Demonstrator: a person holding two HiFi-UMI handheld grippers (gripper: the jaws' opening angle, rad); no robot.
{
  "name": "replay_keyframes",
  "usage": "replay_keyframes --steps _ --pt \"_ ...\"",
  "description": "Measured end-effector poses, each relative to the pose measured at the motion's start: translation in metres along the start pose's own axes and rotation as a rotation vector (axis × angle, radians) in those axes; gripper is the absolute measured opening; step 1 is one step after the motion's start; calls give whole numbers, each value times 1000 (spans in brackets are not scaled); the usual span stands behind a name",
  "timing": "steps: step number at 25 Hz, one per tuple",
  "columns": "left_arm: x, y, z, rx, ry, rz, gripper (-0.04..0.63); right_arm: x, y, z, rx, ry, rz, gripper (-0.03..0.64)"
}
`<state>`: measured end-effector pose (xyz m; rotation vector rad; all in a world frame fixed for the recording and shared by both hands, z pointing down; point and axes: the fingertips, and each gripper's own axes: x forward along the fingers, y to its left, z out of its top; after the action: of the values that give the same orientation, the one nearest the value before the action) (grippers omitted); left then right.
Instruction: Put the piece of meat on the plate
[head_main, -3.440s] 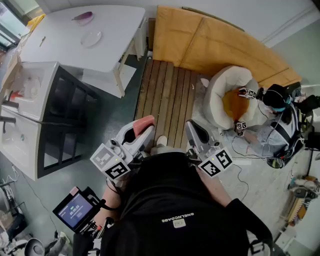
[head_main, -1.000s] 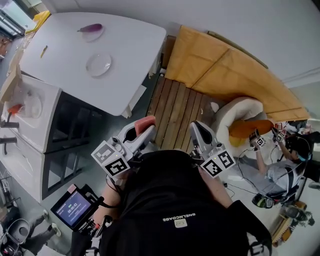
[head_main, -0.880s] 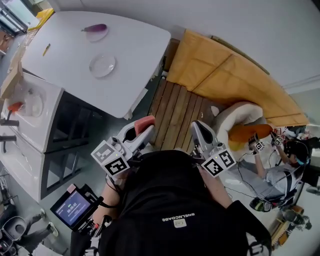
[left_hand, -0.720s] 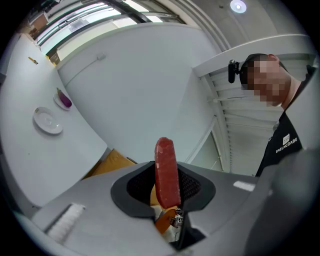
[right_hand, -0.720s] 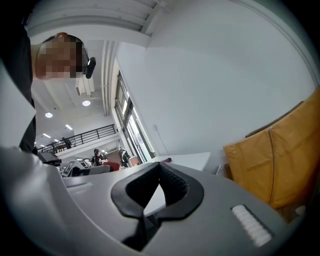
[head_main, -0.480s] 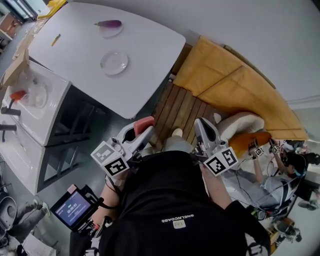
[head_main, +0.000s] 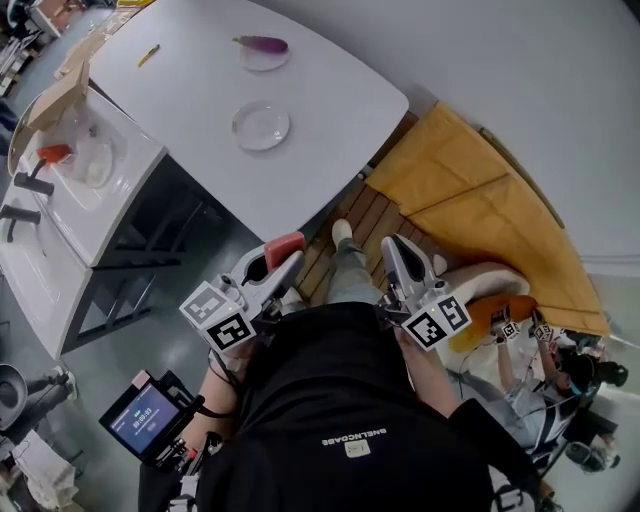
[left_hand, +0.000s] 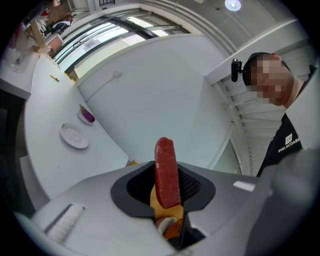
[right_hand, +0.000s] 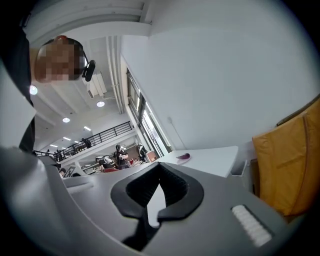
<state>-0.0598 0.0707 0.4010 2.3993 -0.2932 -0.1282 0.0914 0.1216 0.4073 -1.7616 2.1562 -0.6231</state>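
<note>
Left gripper (head_main: 280, 258): pinches the piece of meat (left_hand: 166, 172) between its jaws.
Right gripper (head_main: 395, 248): jaws pressed together, nothing in them, at 3 o'clock of the left.
Plate (head_main: 261, 126): on the white table (head_main: 335, 100), at 12 o'clock of the meat, well apart.

Piece of meat (left_hand: 166, 172): red. Left hand-held gripper (head_main: 275, 262) & right hand-held gripper (head_main: 398, 256): grey bodies, black pads, b/w square-marker cubes. Worktop (head_main: 340, 110): white. Plate (head_main: 261, 126): pale, whitish. Far aubergine (head_main: 260, 44): purple. Cushion (head_main: 480, 215) at right: mustard yellow.
</note>
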Motion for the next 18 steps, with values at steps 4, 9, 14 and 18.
replay_keyframes --steps 4,9,14,18 --pt "1 13 12 4 -26 56 109 25 -1 8 -2 24 54 5" --pt "5 33 35 -7 -84 139 109 63 -9 20 -9 67 123 5" --pt "10 54 54 -11 -128 209 109 97 -10 33 -21 107 192 5" --pt "17 68 79 -13 -160 273 109 125 -3 50 -29 147 258 5"
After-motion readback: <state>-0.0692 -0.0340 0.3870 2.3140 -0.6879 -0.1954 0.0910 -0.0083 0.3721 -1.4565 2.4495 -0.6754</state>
